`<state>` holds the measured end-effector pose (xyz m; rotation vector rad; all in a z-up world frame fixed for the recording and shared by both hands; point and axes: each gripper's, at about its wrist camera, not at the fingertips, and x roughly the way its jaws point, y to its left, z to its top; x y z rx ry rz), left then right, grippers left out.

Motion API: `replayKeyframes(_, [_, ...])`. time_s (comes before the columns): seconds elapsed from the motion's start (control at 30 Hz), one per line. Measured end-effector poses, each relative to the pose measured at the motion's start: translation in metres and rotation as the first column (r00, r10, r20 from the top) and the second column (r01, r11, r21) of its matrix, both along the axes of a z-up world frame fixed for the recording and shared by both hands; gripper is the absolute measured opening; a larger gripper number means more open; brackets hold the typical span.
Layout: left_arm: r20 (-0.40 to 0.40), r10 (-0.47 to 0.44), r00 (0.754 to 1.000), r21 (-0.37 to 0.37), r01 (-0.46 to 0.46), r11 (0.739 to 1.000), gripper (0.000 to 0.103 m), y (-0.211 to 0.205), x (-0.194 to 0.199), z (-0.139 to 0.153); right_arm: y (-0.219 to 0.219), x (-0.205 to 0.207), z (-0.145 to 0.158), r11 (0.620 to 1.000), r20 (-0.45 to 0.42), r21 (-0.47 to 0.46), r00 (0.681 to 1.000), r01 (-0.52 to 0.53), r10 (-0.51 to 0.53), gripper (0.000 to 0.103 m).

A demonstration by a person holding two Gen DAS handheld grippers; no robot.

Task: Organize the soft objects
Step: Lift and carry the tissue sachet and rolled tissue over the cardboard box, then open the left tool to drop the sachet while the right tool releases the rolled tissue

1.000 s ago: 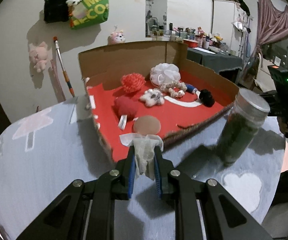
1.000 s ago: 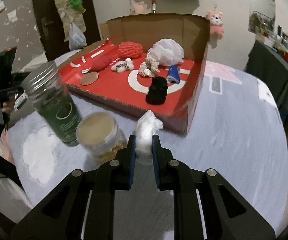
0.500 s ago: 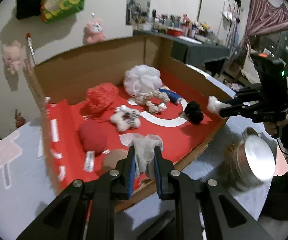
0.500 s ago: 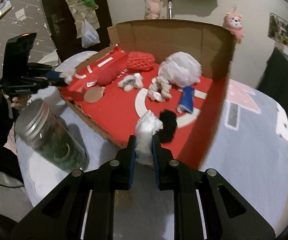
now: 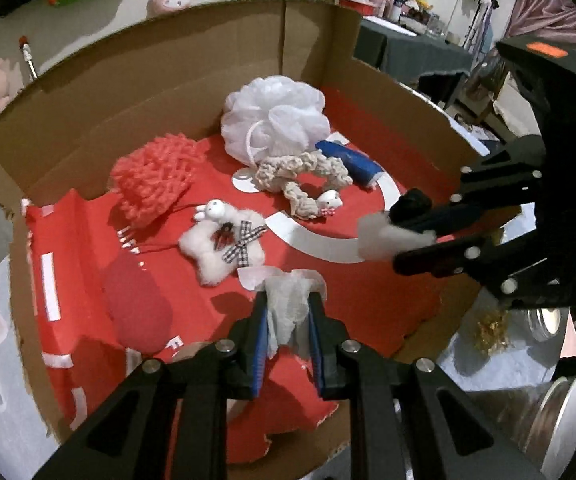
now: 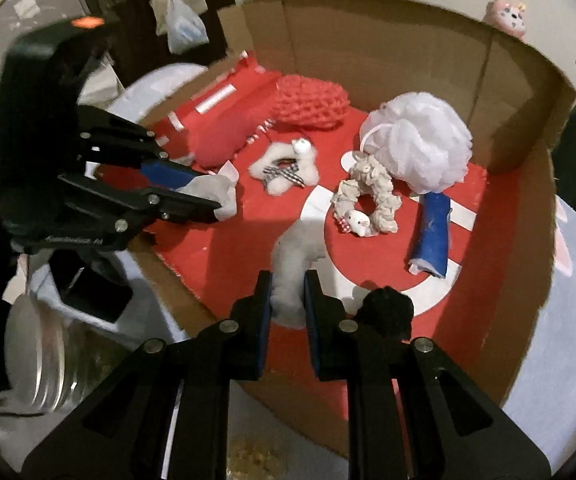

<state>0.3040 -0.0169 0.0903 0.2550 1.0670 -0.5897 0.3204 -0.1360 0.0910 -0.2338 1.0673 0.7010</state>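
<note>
Nearest the left wrist camera, the left gripper [image 5: 288, 320] is clamped on a crumpled white tissue [image 5: 289, 300], whose loose top flares above the pads while its body hangs between them. It hovers over the near, red-lined floor of the cardboard box [image 5: 208, 60]. The right gripper [image 6: 287, 300] is likewise closed on a white cotton wad [image 6: 293, 264], which stands upright, its long axis running up out of the jaws, above the near front edge of the box and just beside a black pompom [image 6: 387, 308].

Both held pieces are already over the box interior, so the release that comes next turns on what lies straight below each: bare red lining under the tissue, with a dark red pad [image 5: 138, 308] to its left and a small white plush with a checked bow [image 5: 224, 246] just beyond. The right gripper is nearer the white ring printed on the floor.

Farther in lie a knitted beige scrunchie [image 6: 367, 196], a blue roll [image 6: 431, 236], a coral mesh sponge [image 5: 152, 184] and, at the back wall, a white bath pouf [image 5: 276, 116].
</note>
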Motion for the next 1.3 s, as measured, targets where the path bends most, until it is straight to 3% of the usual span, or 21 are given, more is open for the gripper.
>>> replayKeyframes(0.17, [-0.018, -0.013, 1.0, 0.028, 0.013, 1.0, 0.018, -0.011, 0.006, -0.007, 0.01, 0.015, -0.014, 0.998, -0.061, -0.063, 0.998, 0.005, -0.008, 0.015])
replayKeyframes(0.43, [-0.042, -0.014, 0.999, 0.066, 0.017, 0.998, 0.022, -0.018, 0.013, -0.019, 0.016, 0.023, -0.026, 0.992, -0.07, -0.128, 0.997, 0.011, -0.02, 0.016])
replayKeyframes(0.9, [-0.039, -0.005, 0.999, 0.072, 0.008, 0.997, 0.043, -0.02, 0.014, -0.026, 0.019, 0.024, -0.026, 0.986, -0.042, -0.167, 0.999, 0.014, -0.022, 0.019])
replayKeyframes(1.3, [0.025, 0.04, 0.999, 0.013, -0.041, 0.999, 0.064, 0.0, 0.001, -0.002, 0.018, 0.027, -0.026, 0.983, -0.016, -0.179, 0.999, 0.046, -0.05, 0.023])
